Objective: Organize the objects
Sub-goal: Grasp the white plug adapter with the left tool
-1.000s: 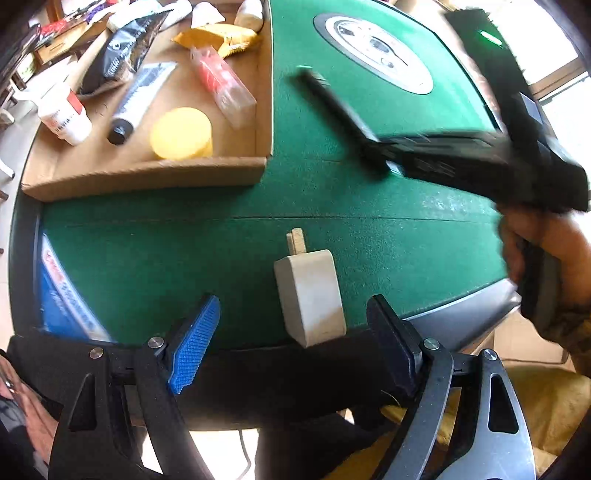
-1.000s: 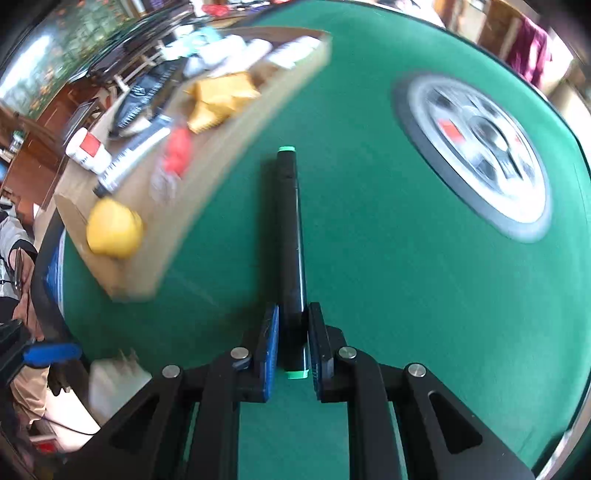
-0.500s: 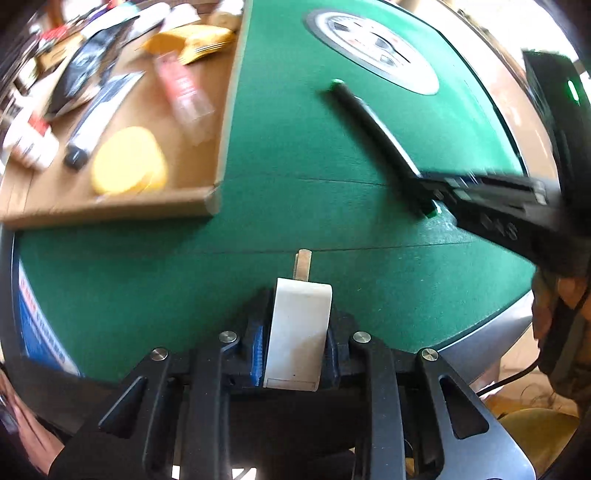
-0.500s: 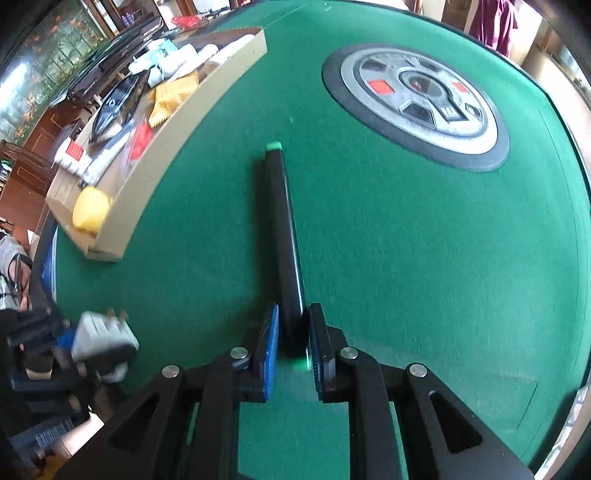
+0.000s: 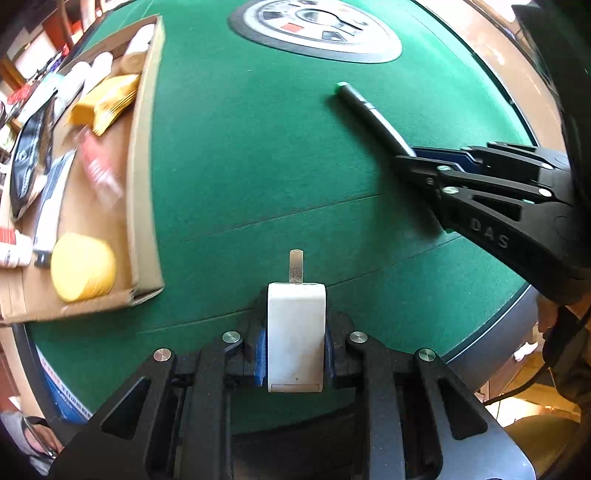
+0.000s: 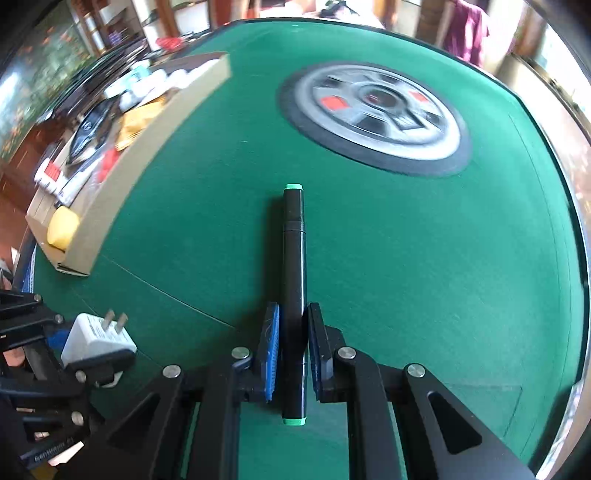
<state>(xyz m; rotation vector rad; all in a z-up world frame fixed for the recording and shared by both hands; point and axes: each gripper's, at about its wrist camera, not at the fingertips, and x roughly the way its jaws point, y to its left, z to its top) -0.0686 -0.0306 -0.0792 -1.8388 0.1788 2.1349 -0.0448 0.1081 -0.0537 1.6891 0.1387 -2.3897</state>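
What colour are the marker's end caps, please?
Light green on a black marker; clearest in the right wrist view.

Green felt table (image 6: 406, 258) w/ grey hub (image 6: 376, 110) at centre, wood shelving (image 6: 122, 22) behind, bright daylight right.

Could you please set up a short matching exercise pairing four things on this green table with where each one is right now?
Things:
1. white plug adapter
2. black marker
3. yellow round sponge
4. round grey panel

Places:
A. in the cardboard tray
B. clamped in the right gripper
C. set in the table's middle
D. clamped in the left gripper

Pairs: 1-D, 2-B, 3-A, 4-C
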